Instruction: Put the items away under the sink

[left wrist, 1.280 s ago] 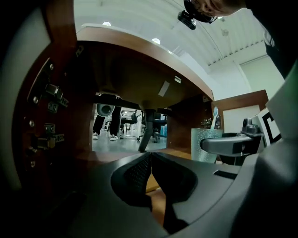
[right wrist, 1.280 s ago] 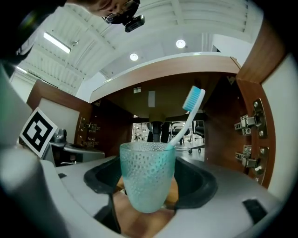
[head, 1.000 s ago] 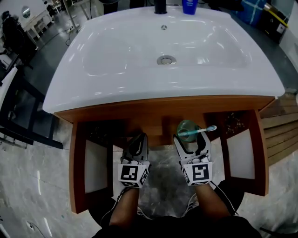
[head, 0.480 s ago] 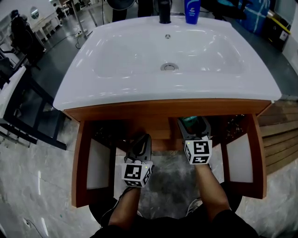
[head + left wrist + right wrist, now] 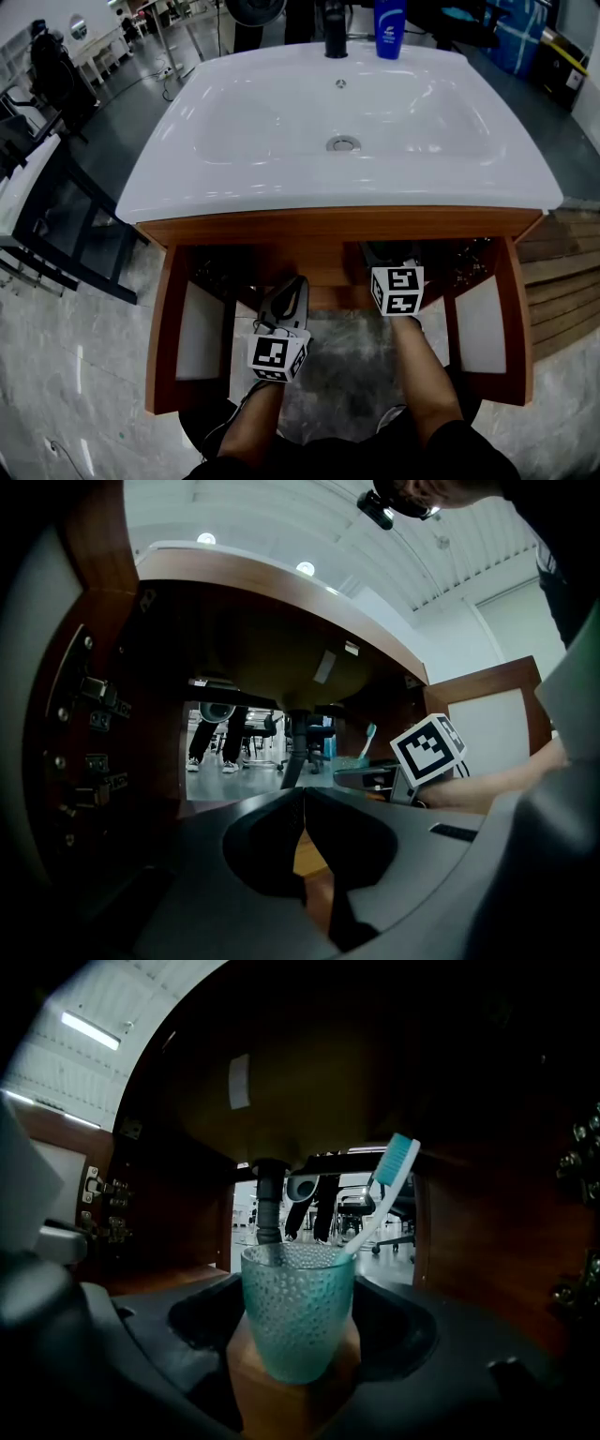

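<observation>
White basin (image 5: 337,112) tops a wooden cabinet (image 5: 337,225) in the head view, with both doors swung open and a blue bottle (image 5: 388,17) standing at the back rim by the tap. The left hand-held gripper (image 5: 289,286) hangs low in front of the opening, while the right hand-held gripper (image 5: 392,255) reaches in under the front rail, so what it carries is hidden from above. In the left gripper view the jaws meet tip to tip with nothing between them; beyond them are the drain pipe (image 5: 298,733) and, to the right, the other gripper's marker cube. In the right gripper view the jaws are clamped on a dimpled teal cup (image 5: 298,1312), held upright inside the cabinet, with a toothbrush (image 5: 380,1204) leaning out of it to the right, bristles up. Whether the cup's base already rests on the cabinet floor (image 5: 150,1279) I cannot tell. The likely trouble is the toothbrush: it stands well above the rim, and pushing deeper could knock it against the pipe (image 5: 270,1199) or the underside of the basin and flip it out. Letting go before the base is flat on the floor could tip the cup, and its smooth tapered wall may slide in the jaws.
</observation>
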`<state>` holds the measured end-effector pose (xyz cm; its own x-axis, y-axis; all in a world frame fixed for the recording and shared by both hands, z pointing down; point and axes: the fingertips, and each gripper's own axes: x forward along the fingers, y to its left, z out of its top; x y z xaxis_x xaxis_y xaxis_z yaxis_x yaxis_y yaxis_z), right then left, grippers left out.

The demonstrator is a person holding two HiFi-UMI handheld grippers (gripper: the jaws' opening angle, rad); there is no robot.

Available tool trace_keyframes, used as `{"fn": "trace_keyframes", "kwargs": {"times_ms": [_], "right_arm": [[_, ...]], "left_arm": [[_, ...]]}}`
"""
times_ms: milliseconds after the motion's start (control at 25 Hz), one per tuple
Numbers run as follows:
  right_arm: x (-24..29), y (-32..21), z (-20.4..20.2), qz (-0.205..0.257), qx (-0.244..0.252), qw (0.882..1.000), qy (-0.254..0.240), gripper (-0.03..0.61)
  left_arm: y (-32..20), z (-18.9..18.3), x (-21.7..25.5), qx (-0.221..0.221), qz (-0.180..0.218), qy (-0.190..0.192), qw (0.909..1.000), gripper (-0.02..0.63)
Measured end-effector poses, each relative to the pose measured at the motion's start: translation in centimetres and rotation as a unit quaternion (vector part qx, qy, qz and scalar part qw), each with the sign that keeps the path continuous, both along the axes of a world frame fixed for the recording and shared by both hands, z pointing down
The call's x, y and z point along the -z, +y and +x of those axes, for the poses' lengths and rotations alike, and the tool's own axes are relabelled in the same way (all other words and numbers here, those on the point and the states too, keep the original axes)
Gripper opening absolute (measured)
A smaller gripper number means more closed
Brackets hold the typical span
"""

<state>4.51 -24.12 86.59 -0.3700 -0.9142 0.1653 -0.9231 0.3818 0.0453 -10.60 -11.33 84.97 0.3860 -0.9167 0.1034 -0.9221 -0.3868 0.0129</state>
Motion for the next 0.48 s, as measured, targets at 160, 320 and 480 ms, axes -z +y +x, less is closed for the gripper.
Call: {"fn": "trace_keyframes", "kwargs": {"times_ms": [160,320,480], "right_arm": [[-0.6,0.2,-0.4,-0.014,0.015,1.000,0.012,0.368],[-0.7,1.6,0.0,-0.023,0.012,1.000,0.005,0.397],[-0.7,4.6,1.0,-0.023,-0.004,1.000,-0.002,0.397]], "left_arm": [[0.0,-0.1,0.0,0.003,0.002,0.000,1.0000,0.021],[0.2,0.0,-0.2,-0.001,-0.001,0.002,1.0000,0.021],[0.6,-0.2,-0.5,0.000,-0.008,0.012,0.9999,0.021]]}}
